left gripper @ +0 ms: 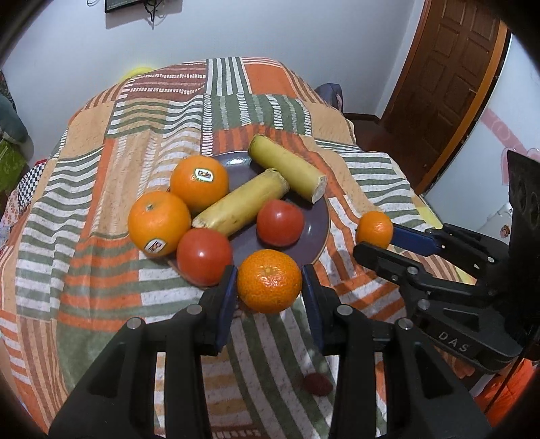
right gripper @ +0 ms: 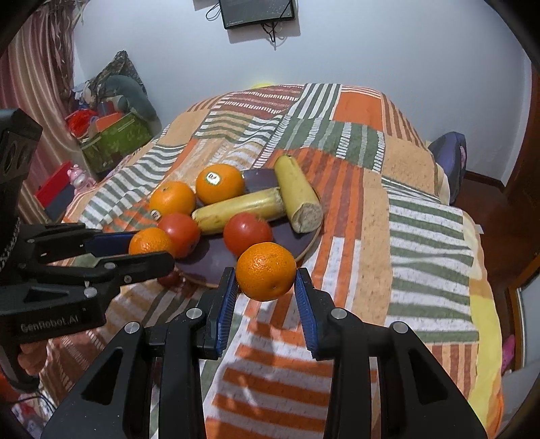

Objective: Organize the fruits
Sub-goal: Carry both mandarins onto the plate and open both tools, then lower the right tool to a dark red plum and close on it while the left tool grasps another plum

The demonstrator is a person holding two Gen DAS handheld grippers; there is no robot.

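Each hand-held gripper clamps a mandarin, patchwork bedspread (striped), white walls.

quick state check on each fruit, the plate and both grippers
left gripper: shut on left mandarin, lifted
right gripper: shut on right mandarin, lifted
plate: loaded
two tomatoes: on plate
two bananas: stem ends cut
two oranges: stickered

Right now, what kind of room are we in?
Probably a bedroom: the fruit plate sits on a bed under a patchwork bedspread, with a wooden door and a wall-mounted screen nearby.
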